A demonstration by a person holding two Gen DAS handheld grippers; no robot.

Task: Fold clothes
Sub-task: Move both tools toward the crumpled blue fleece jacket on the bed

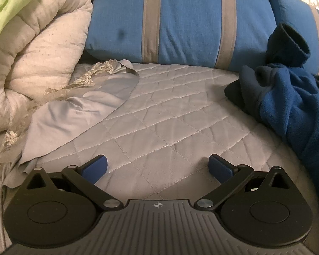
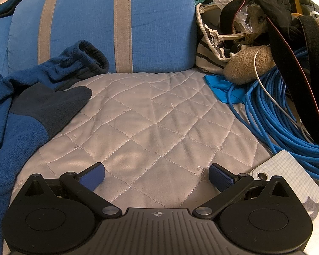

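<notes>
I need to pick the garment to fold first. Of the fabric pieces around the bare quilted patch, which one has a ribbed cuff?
The blue fleece garment: its sleeve ends in a dark ribbed cuff against the striped pillow. The grey cloth is flat and lace-edged.

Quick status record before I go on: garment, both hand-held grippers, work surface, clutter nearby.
garment: blue fleece jacket, crumpled, unfolded, cuff lying against the striped pillow
left hand-held gripper: open, nothing between the fingers, over bare quilt
right hand-held gripper: open, holding nothing
surface: grey quilted bedspread, middle area bare
clutter: blue cable coil, phone, grey cloth, rolled beige comforter
</notes>
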